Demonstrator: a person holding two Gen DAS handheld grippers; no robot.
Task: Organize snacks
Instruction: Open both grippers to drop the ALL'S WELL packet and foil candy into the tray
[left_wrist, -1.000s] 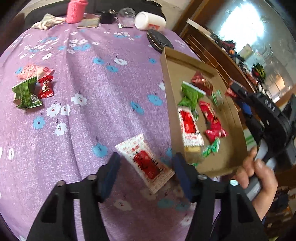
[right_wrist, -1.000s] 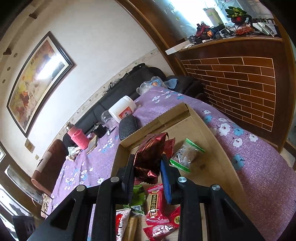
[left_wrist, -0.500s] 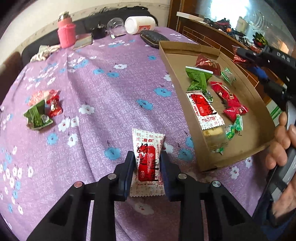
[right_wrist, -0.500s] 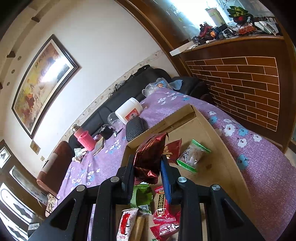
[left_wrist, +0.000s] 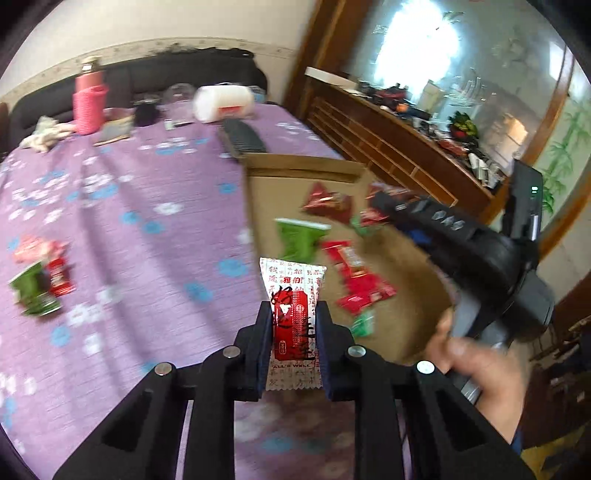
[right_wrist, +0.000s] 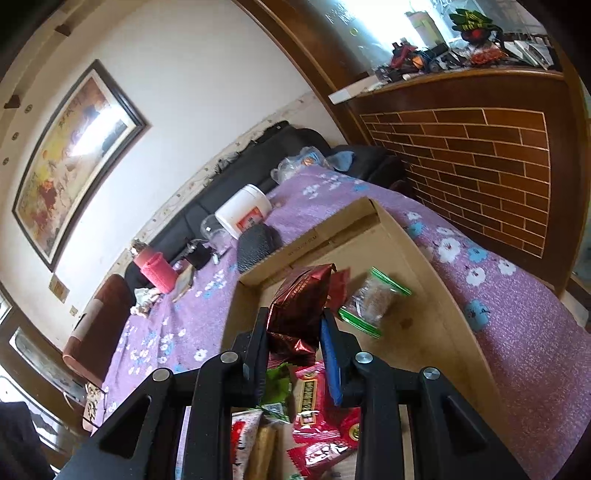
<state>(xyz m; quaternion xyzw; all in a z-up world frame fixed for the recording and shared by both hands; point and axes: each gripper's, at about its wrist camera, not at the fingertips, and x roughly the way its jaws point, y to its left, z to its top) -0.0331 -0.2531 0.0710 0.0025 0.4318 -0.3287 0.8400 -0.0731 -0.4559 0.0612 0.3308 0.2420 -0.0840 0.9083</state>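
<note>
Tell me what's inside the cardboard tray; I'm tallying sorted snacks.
Cardboard tray holds a clear green-edged bag and red and green packets; the grippers hide others.

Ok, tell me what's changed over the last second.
The left gripper closed on the white-and-red snack packet and lifted it off the purple tablecloth toward the cardboard tray. The right gripper stays clamped on the dark red foil packet above the tray.

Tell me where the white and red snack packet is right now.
The white and red snack packet is clamped in the left tongs, lifted above the purple tablecloth beside the cardboard tray's near-left corner.
</note>
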